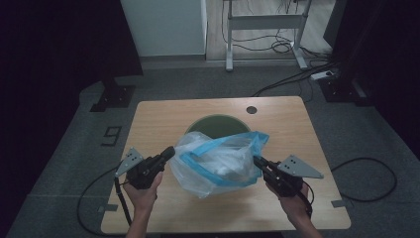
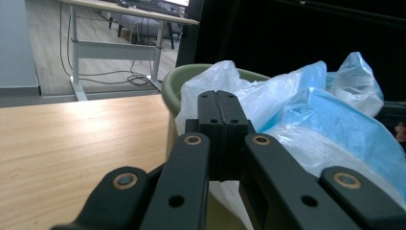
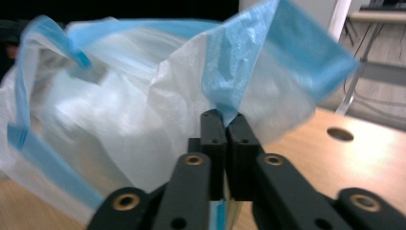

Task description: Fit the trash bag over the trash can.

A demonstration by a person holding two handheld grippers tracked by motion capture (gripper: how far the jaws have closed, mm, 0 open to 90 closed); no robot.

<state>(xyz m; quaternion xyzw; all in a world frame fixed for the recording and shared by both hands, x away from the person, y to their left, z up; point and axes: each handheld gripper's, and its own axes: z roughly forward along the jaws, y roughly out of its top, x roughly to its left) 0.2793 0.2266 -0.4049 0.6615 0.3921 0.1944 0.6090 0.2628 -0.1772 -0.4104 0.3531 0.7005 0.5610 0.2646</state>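
Both tongs are clenched on a plastic bag (image 1: 218,161), one at each side of its blue-banded mouth. Left tongs (image 1: 170,152) pinch the left rim; right tongs (image 1: 257,160) pinch the right rim, with blue film caught between the pads in the right gripper view. Held this way, the bag hangs stretched between the tongs above the desk (image 1: 163,116), likely to spread its mouth over the round green bin (image 1: 213,124) just behind it. Its lower part sags toward the person.
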